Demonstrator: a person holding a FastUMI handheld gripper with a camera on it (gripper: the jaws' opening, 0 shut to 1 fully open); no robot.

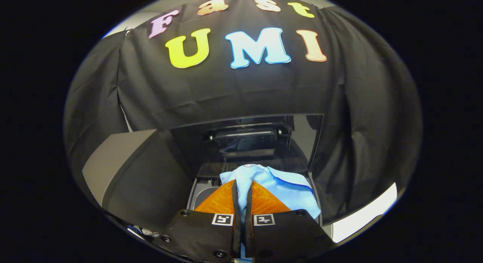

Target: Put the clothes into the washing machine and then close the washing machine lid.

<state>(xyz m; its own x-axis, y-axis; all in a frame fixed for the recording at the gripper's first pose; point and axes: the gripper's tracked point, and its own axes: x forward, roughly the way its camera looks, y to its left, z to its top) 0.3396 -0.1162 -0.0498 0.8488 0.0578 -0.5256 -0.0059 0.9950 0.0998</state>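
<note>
A light blue garment [281, 189] is pinched between the two fingers of my gripper [242, 187], which is shut on it. The cloth bunches up ahead of the fingertips and drapes off to the right of them. Just beyond and below it is the washing machine [200, 189], with part of its grey top rim showing to the left of the fingers. The machine's dark glossy lid [249, 138] stands raised upright behind the garment, and its hinge bracket shows through it. The drum opening is hidden by the cloth and my fingers.
A grey-topped surface draped in black cloth [124, 165] stands to the left of the machine. Black cloth walls close in behind and on the right. A pale strip of floor or ledge [362, 216] shows at the lower right.
</note>
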